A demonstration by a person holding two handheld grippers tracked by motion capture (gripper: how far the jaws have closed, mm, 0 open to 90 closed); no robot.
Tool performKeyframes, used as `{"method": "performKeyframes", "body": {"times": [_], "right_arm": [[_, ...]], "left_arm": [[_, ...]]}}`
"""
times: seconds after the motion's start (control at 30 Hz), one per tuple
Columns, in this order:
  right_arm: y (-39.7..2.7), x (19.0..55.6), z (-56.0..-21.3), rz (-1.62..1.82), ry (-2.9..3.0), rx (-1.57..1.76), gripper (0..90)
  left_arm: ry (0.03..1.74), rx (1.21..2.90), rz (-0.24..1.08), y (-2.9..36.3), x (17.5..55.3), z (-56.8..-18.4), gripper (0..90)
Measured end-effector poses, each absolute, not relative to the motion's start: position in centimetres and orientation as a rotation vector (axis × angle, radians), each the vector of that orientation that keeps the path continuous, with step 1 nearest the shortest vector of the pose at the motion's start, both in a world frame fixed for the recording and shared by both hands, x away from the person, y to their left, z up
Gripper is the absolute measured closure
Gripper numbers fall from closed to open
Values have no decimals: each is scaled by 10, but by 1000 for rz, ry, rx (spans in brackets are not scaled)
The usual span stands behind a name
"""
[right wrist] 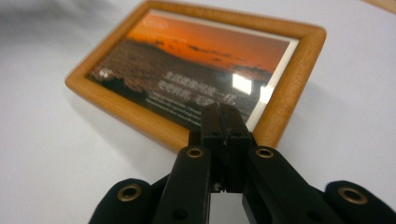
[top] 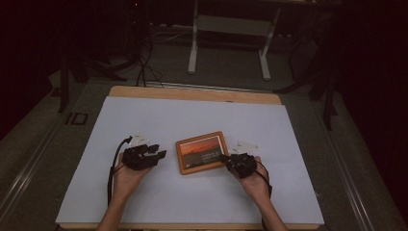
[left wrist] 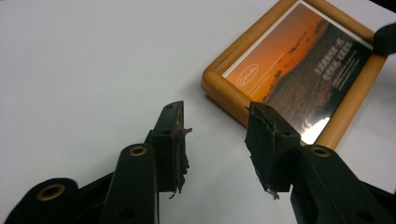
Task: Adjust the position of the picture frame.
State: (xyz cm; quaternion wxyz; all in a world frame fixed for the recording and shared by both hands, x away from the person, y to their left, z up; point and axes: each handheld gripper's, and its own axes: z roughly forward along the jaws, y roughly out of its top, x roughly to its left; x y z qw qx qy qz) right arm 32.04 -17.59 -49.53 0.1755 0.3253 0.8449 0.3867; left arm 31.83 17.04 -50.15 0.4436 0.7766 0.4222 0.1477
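Observation:
A wooden picture frame (top: 201, 153) holding a sunset photo with white lettering lies flat at the middle of the white sheet. My left gripper (top: 159, 151) sits just left of it, open, with nothing between the jaws. In the left gripper view the frame's (left wrist: 299, 70) near corner lies just beyond the left gripper (left wrist: 215, 126). My right gripper (top: 223, 158) is at the frame's right side, shut. In the right gripper view the right gripper (right wrist: 223, 116) has its jaws pressed together, tips over the near rim of the frame (right wrist: 196, 70), with nothing visible between them.
A white sheet (top: 192, 115) covers most of the wooden table (top: 192, 93). Beyond the far edge, on the dark floor, stand a white-legged desk frame (top: 231, 29) and some cables (top: 144, 67). The tip of the right gripper (left wrist: 385, 39) shows past the frame's far corner.

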Motion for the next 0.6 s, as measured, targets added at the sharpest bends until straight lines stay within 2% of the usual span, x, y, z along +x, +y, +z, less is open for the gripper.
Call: {"method": "performKeyframes", "body": {"times": [0.33, 0.37, 0.6], "right_arm": [[-187, 317, -504, 1080, 2405, 947, 899], [-187, 317, -506, 1075, 2410, 941, 899], [-189, 317, -508, 1070, 2430, 932, 899]], "left_arm": [[975, 1930, 270, 150, 340, -496, 495], [979, 1950, 216, 146, 349, -499, 473], [957, 1978, 131, 137, 361, -506, 471]]}}
